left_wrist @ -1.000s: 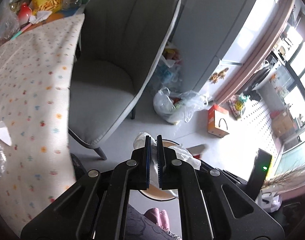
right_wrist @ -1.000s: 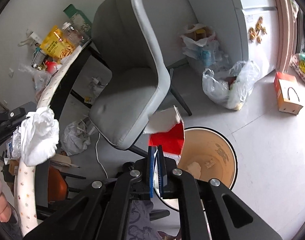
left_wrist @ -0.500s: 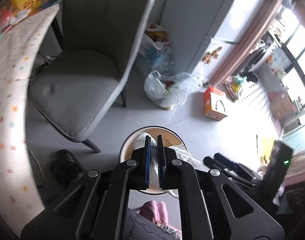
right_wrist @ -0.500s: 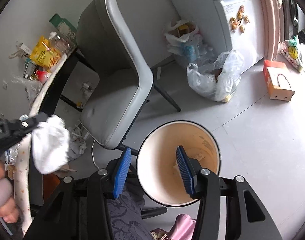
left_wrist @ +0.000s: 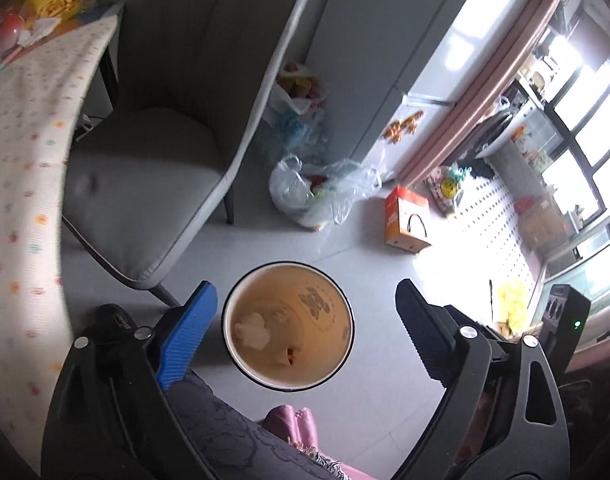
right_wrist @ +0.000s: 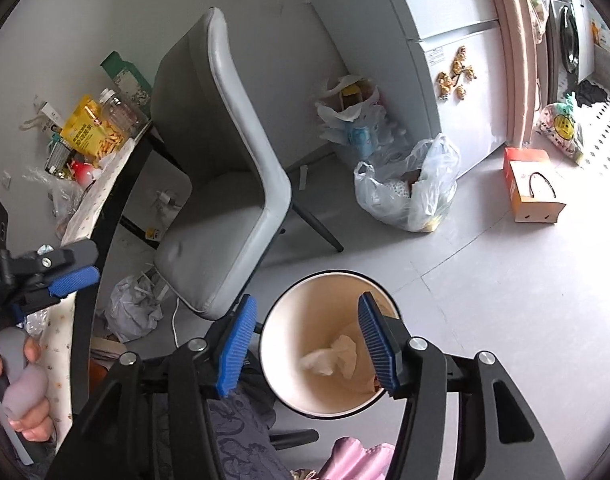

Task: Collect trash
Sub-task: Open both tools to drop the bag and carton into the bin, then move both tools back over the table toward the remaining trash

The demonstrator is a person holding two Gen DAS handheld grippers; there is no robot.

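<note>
bin (left_wrist: pixel 347 322) holds tissue (left_wrist: pixel 251 330) | both jaws just opened, empty

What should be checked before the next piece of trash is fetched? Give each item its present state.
1. Left gripper empty: ok, jaws have just been opening, nothing between them.
2. Right gripper empty: ok, jaws have just been opening wider, nothing held.
3. Dropped tissue inside the bin: ok, it lies on the bottom.
4. Red carton in the bin: cannot tell, only a small red scrap shows.
5. Bin upright with room left: ok.
6. More trash on the table: ok, wrappers and plastic lie near its far end.
</note>
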